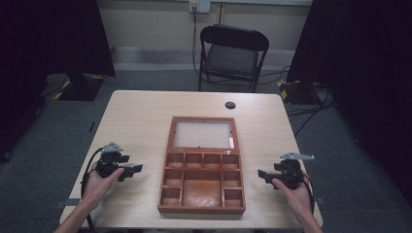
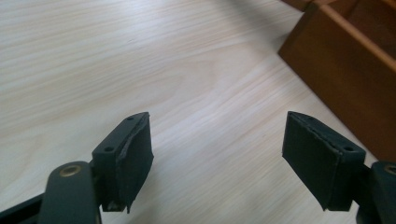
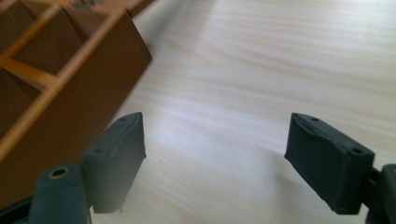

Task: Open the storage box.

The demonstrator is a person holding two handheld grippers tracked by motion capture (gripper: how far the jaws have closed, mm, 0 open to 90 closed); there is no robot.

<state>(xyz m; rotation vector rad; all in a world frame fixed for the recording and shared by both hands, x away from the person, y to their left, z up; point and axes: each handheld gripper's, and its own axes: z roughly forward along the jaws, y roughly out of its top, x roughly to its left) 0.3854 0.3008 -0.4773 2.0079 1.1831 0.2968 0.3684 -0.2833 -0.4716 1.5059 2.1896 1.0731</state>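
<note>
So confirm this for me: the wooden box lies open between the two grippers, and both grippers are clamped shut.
One thing is wrong: both grippers are open. The left gripper and the right gripper each show their jaws wide apart over bare table in their own gripper views. The box does lie open between them.

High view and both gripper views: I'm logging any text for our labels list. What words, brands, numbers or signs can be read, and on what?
None can be read.
Wooden box: no lettering on its walls, dividers or open lid.
Small metal fitting on the lid's edge: too small to tell if it is marked.
Wall socket: too small and blurred to read.
Yellow-black hazard tape on the floor: stripes, no words.
Left gripper and right gripper: no readable marks.
</note>
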